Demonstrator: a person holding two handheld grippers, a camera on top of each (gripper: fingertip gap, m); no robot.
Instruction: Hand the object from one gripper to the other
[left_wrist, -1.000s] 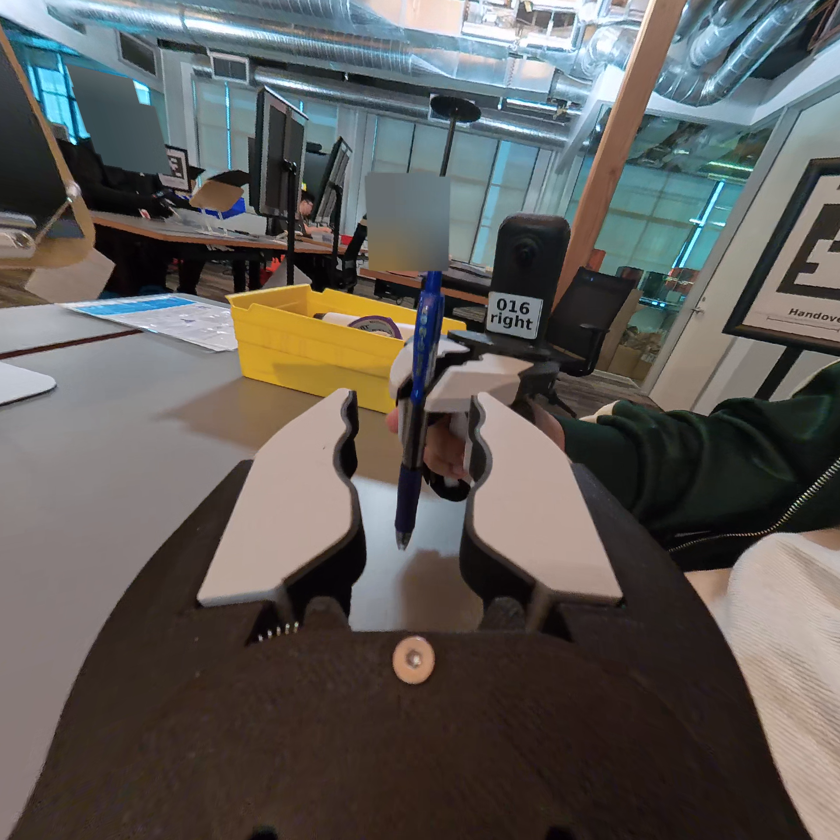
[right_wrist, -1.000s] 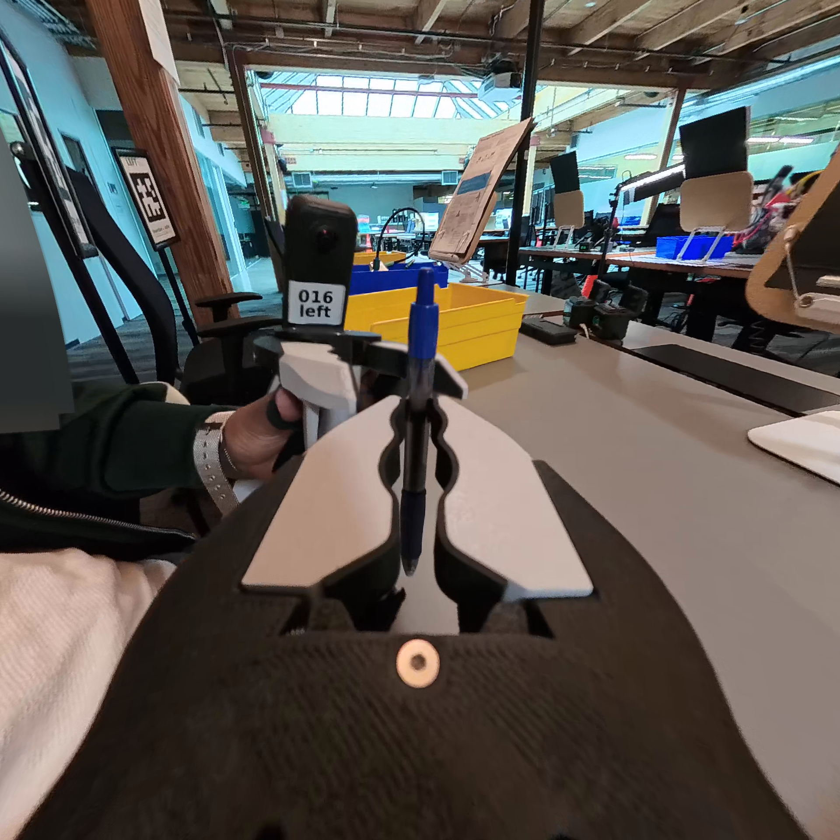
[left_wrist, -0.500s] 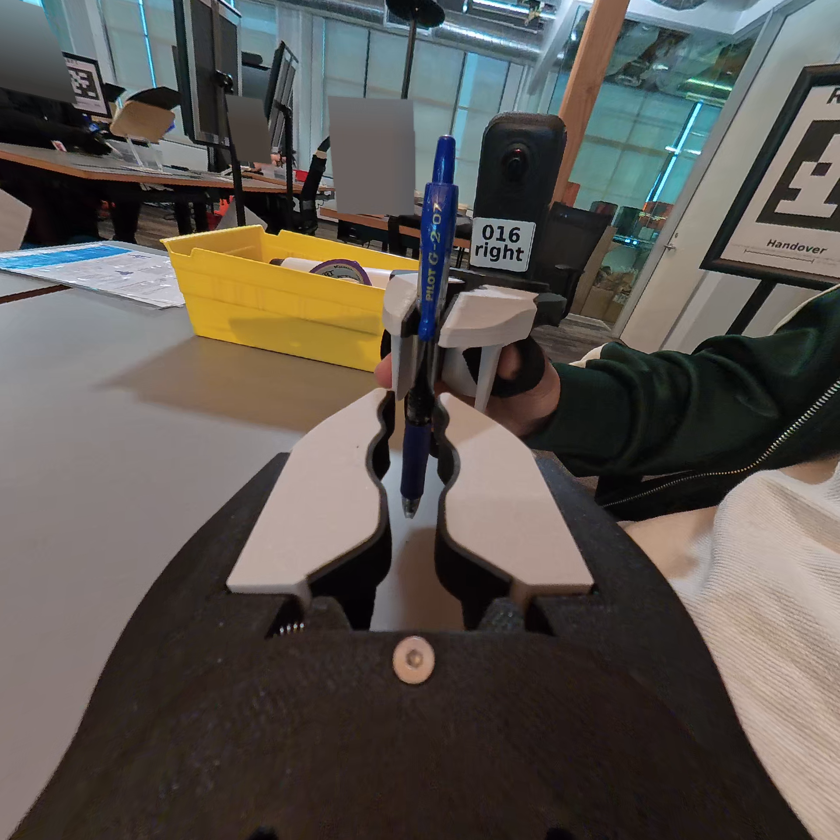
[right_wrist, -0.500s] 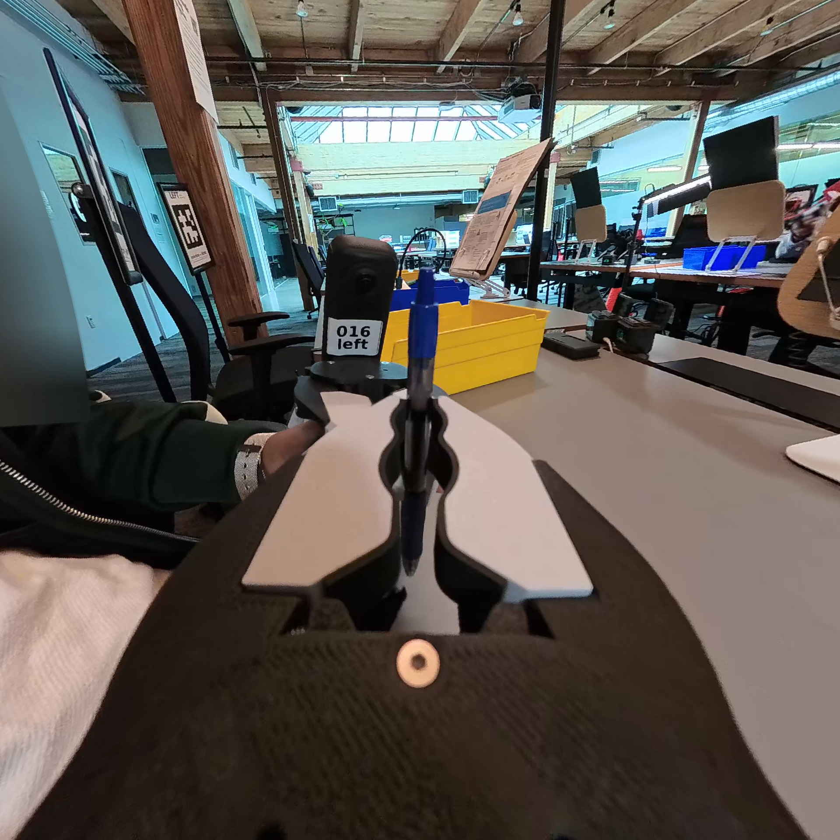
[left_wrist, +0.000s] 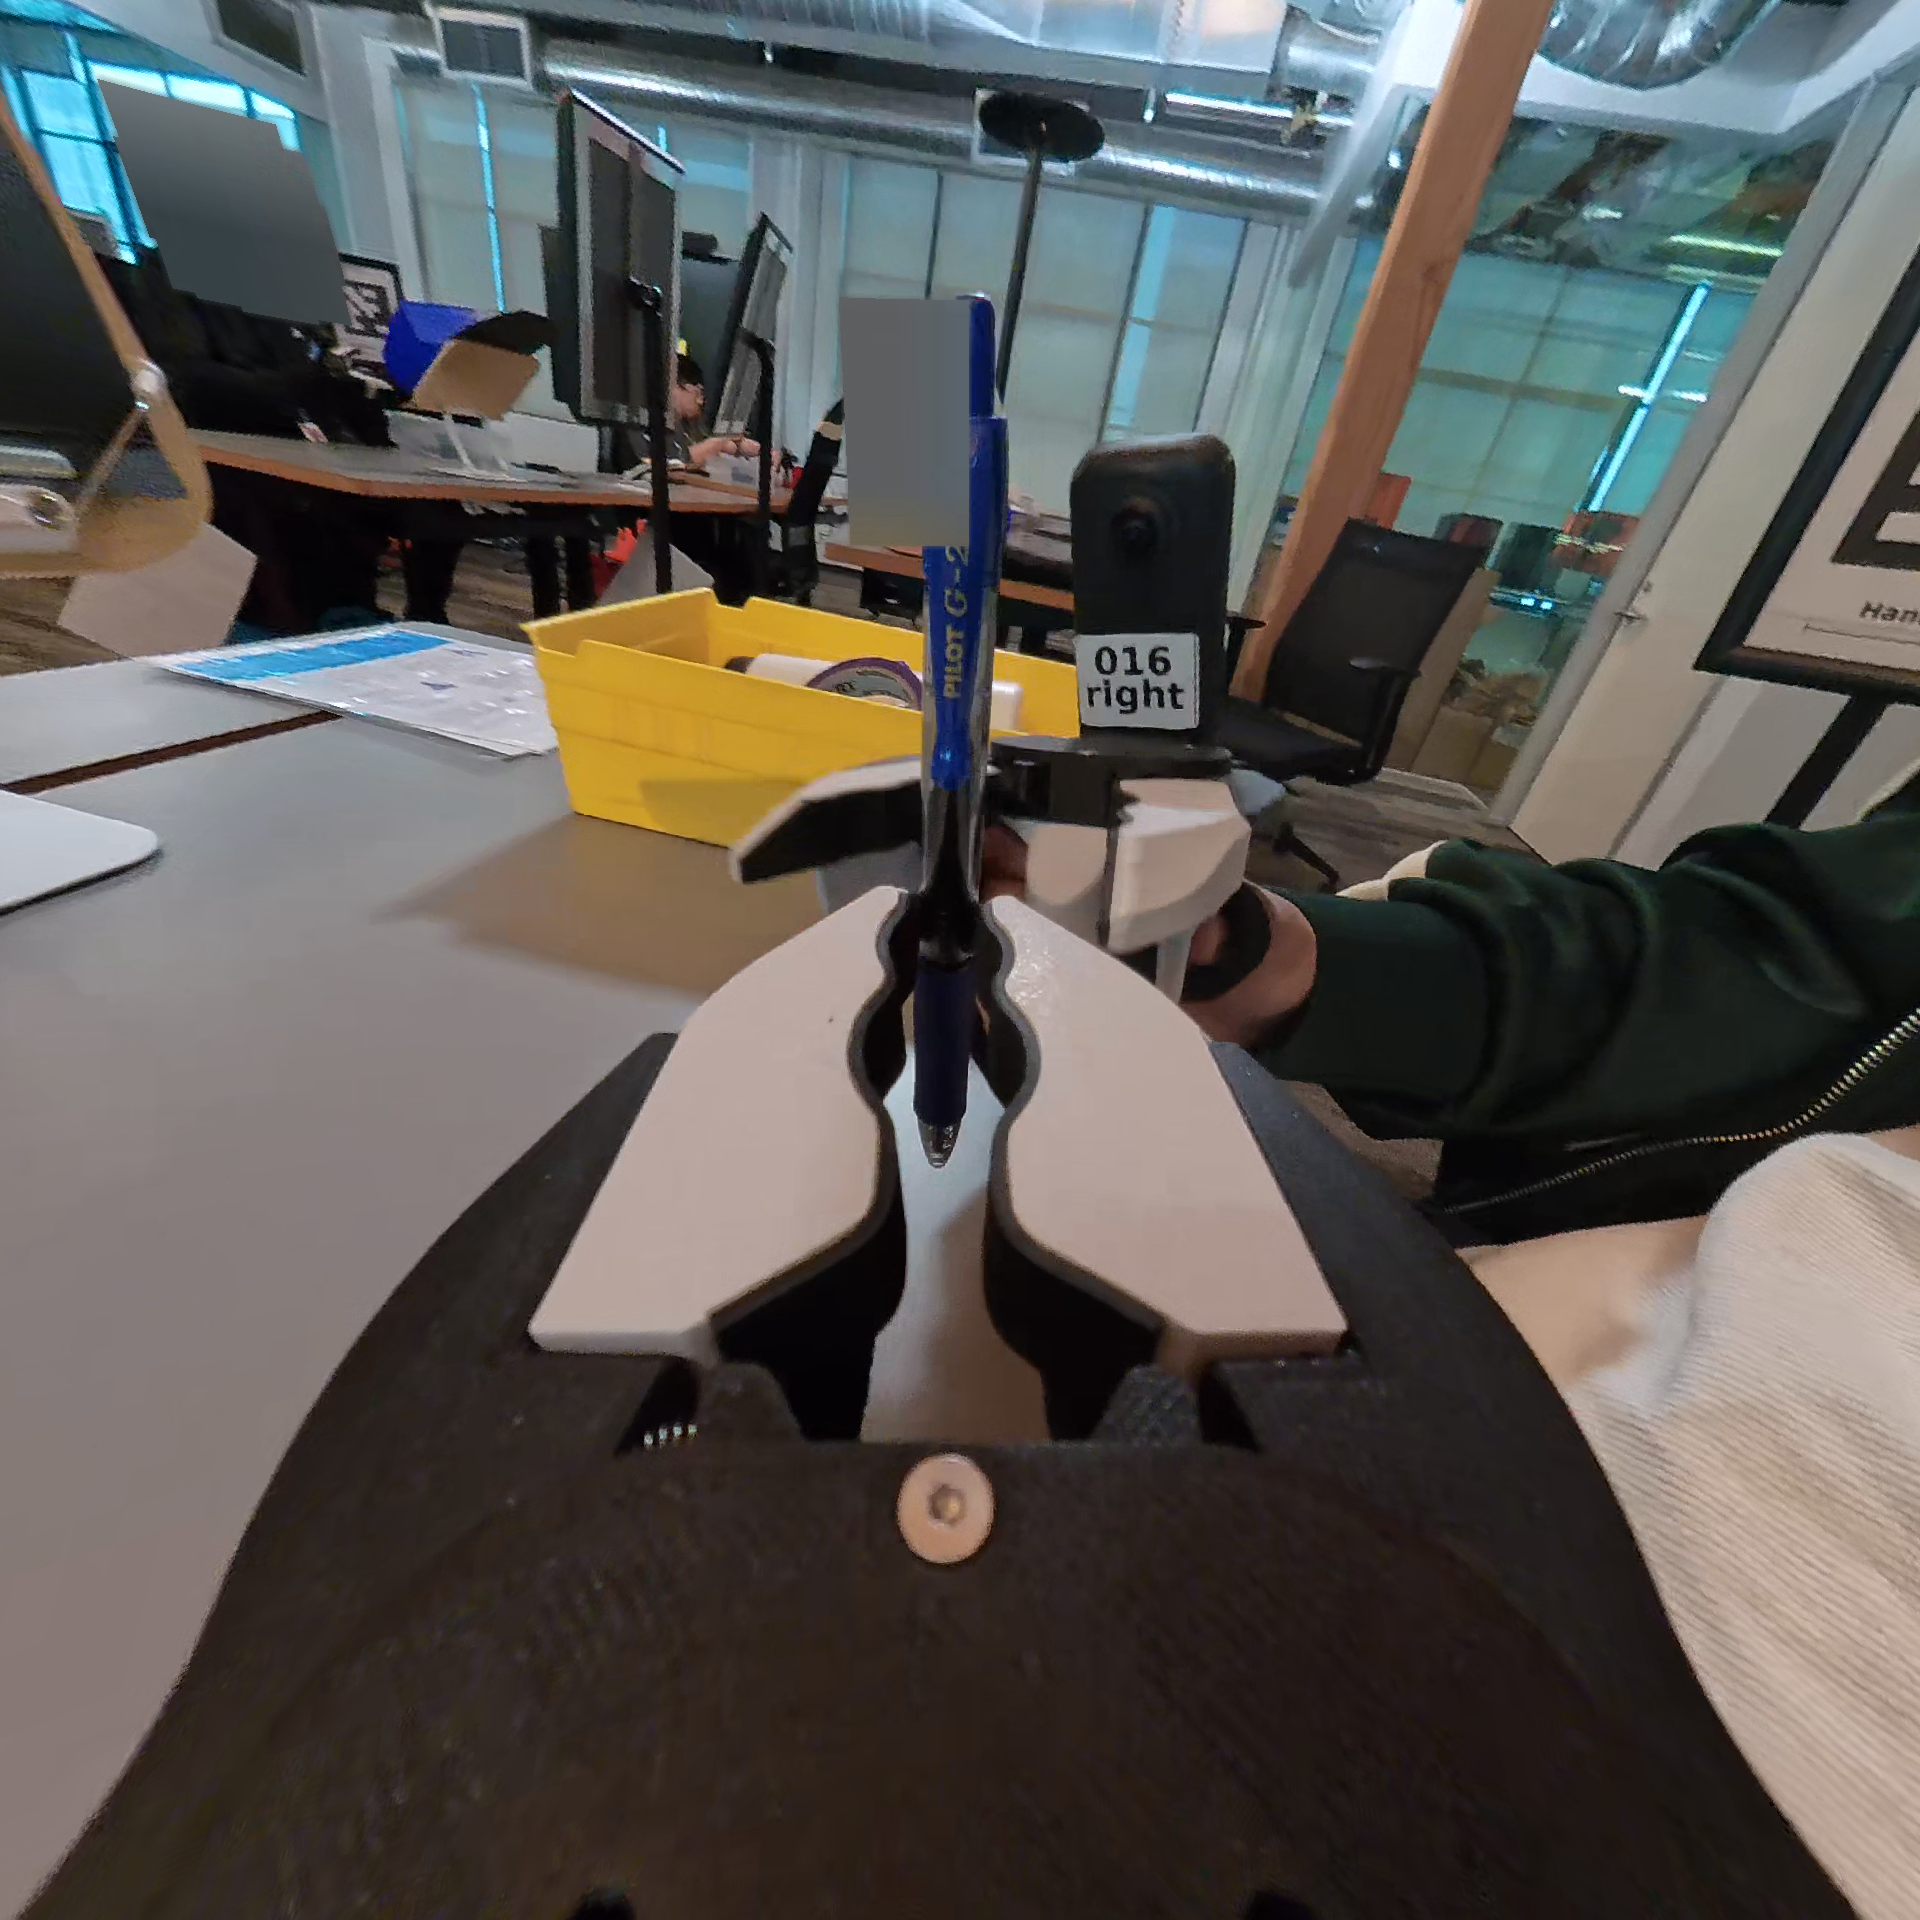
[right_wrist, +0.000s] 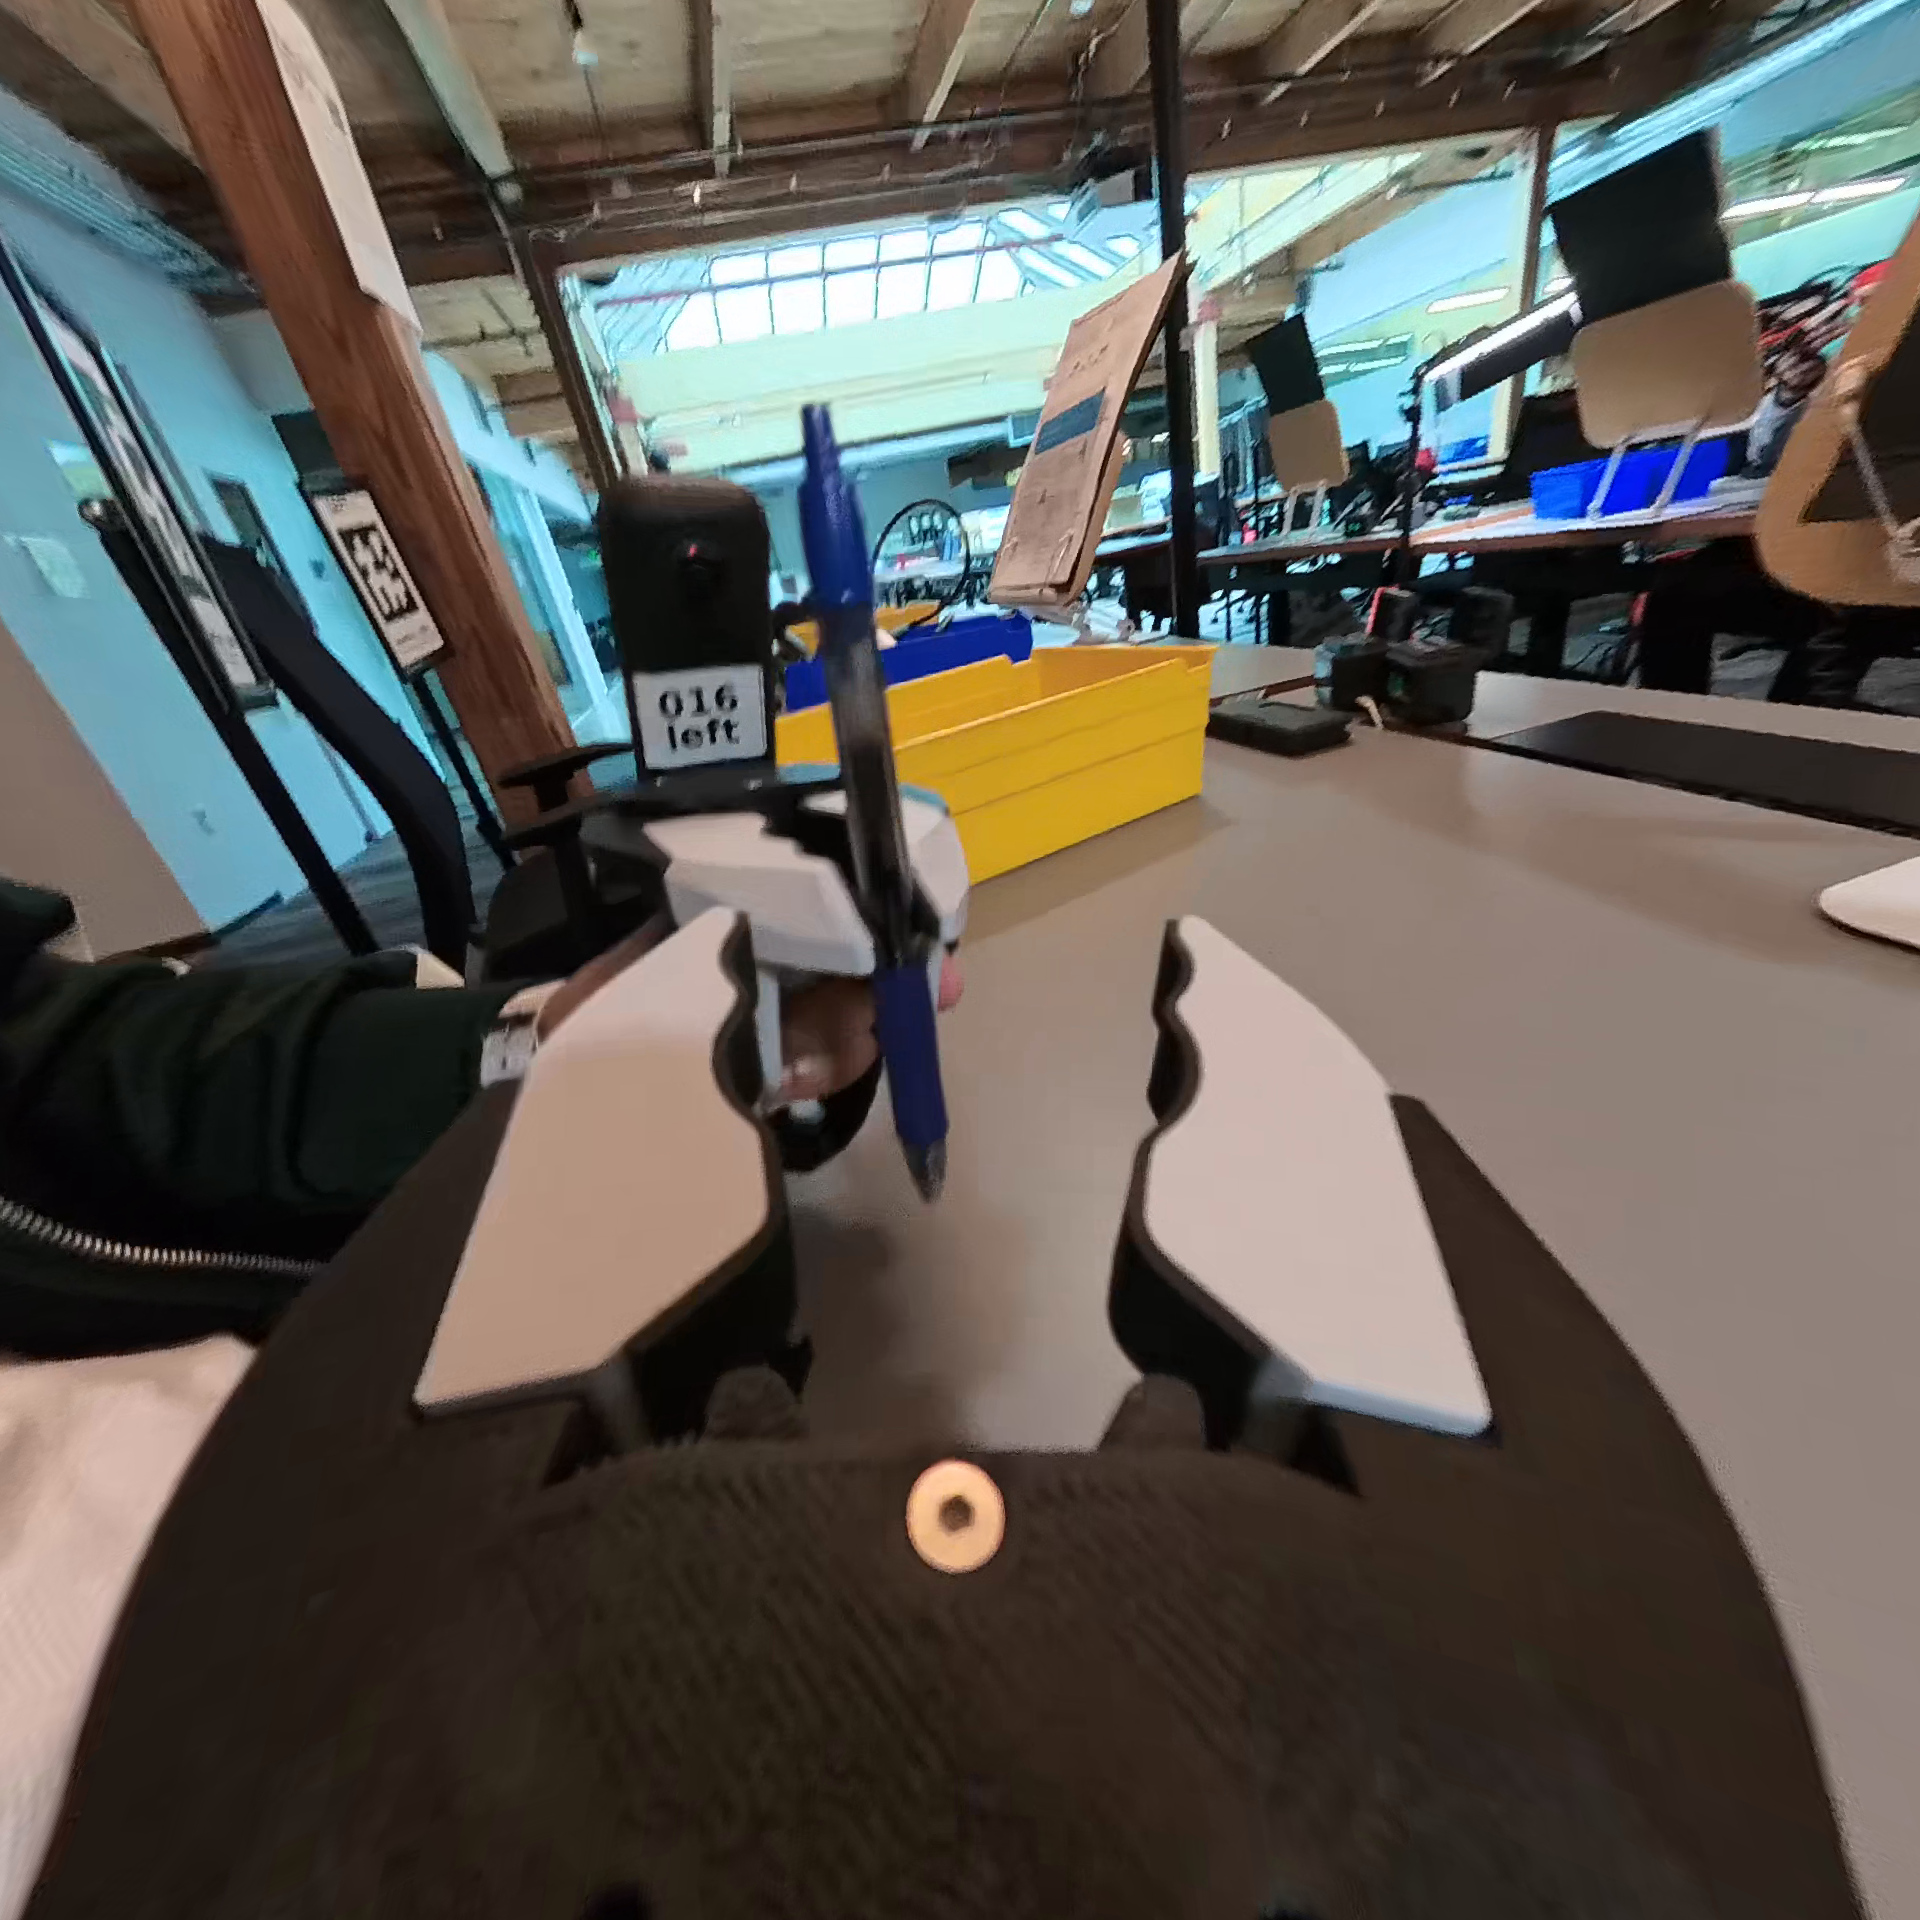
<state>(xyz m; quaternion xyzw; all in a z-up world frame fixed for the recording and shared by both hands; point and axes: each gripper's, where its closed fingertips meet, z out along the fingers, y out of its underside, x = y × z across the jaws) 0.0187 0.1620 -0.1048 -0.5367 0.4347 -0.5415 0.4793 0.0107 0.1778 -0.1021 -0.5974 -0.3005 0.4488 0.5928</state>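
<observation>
The left tool (left_wrist: 943, 940) is clenching a blue pen (left_wrist: 951, 790) near its dark grip, holding it upright with the tip pointing down above the grey counter (left_wrist: 312, 935). The right tool (right_wrist: 951, 997) is standing released, its white fingers (right_wrist: 1262, 1174) spread wide and touching nothing; in its own view the pen (right_wrist: 878, 831) is sitting just in front of its left finger, tilted slightly. Beyond the pen, a yellow bin (left_wrist: 707, 717) is resting on the counter, with a sheet of paper (left_wrist: 364, 681) lying left of the bin.
</observation>
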